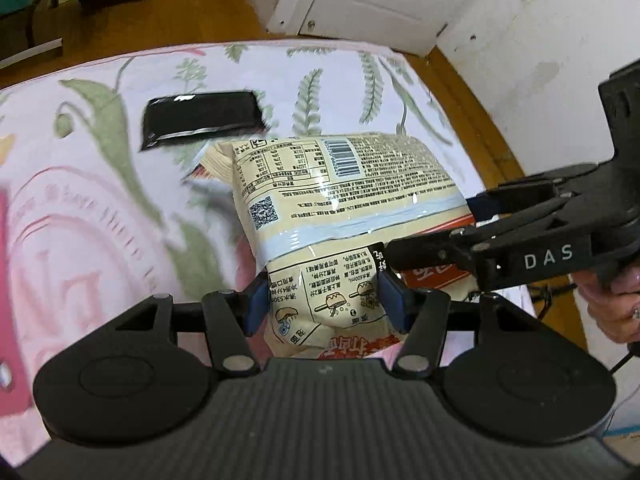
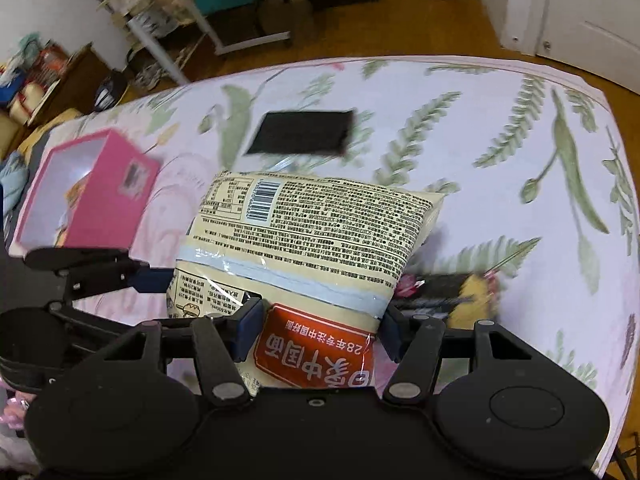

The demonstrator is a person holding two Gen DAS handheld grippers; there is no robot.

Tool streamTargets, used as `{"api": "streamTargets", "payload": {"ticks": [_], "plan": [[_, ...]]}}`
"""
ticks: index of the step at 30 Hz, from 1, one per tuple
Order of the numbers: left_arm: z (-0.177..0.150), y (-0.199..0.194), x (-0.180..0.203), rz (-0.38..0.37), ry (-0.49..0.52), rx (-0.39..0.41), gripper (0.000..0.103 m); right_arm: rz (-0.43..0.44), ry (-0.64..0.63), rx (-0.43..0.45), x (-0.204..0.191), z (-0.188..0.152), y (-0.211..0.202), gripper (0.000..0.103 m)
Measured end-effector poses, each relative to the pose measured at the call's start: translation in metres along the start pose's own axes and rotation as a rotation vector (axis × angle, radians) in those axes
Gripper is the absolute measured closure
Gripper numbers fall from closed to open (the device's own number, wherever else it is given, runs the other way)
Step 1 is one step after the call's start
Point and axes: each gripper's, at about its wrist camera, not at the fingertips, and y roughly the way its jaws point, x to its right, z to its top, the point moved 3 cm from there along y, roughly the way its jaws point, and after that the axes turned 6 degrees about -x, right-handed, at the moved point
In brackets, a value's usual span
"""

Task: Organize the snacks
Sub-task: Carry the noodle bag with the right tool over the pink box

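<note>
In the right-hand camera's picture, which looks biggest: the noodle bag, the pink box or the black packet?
1. noodle bag, though it is nearest the camera.
2. pink box.
3. black packet, farthest away.

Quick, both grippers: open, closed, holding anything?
Left gripper: closed on the near end of the noodle multipack.
Right gripper: closed on the same noodle multipack, beside the left one.

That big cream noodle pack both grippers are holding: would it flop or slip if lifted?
The noodle pack looks puffy and crinkled, so it would probably sag a bit between the left gripper and right gripper. Its film is glossy, so likely slippery. It seems light for its size, though its contents may crush.
</note>
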Motion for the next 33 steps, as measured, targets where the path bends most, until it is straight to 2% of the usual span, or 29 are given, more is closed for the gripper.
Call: {"api": "streamTargets", "payload": {"ticks": [12, 21, 27, 30, 33], "plan": [[-0.079, -0.091, -0.031, 0.052, -0.069, 0.006, 0.046, 0.067, -0.121, -0.09, -0.102, -0.028, -0.007, 0.037], [-0.123, -0.164, -0.073, 0.12, -0.104, 0.052, 0.046, 0.142, -0.227, -0.152, -0.184, -0.027, -0.004, 0.037], [-0.137, -0.199, -0.11, 0.182, -0.141, 0.168, 0.045, 0.157, -0.313, -0.1, -0.232, -0.011, -0.002, 0.04], [-0.136, -0.213, -0.132, 0.213, -0.164, 0.203, 0.045, 0.189, -0.309, -0.064, -0.248, 0.007, 0.004, 0.044], [-0.129, -0.224, -0.154, 0.279, -0.164, 0.238, 0.045, 0.246, -0.276, -0.027, -0.26, 0.027, 0.016, 0.049]]}}
